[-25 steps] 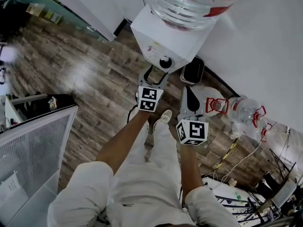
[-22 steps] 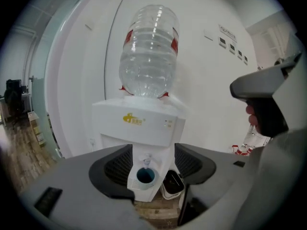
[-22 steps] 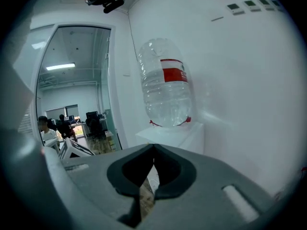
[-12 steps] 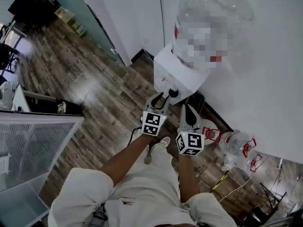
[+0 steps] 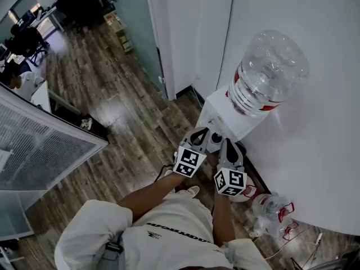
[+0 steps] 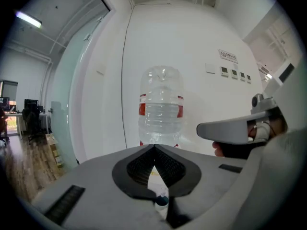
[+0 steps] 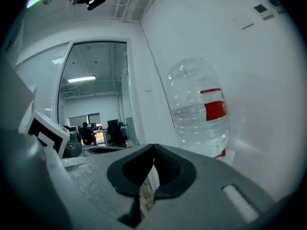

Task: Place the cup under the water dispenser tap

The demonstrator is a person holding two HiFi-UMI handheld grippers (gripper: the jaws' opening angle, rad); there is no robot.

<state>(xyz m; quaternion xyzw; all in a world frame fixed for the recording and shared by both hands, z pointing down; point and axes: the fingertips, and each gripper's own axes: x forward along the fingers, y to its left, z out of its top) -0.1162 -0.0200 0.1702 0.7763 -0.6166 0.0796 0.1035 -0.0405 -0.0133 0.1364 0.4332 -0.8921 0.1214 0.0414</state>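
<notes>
Water dispenser (image 5: 228,112) stands against the white wall at centre right of the head view, its upturned bottle (image 5: 269,66) part-filled with clear water. Just below it, the left gripper (image 5: 202,133) and right gripper (image 5: 228,143) both have their jaws together on nothing. Where the cup is cannot be told.
</notes>
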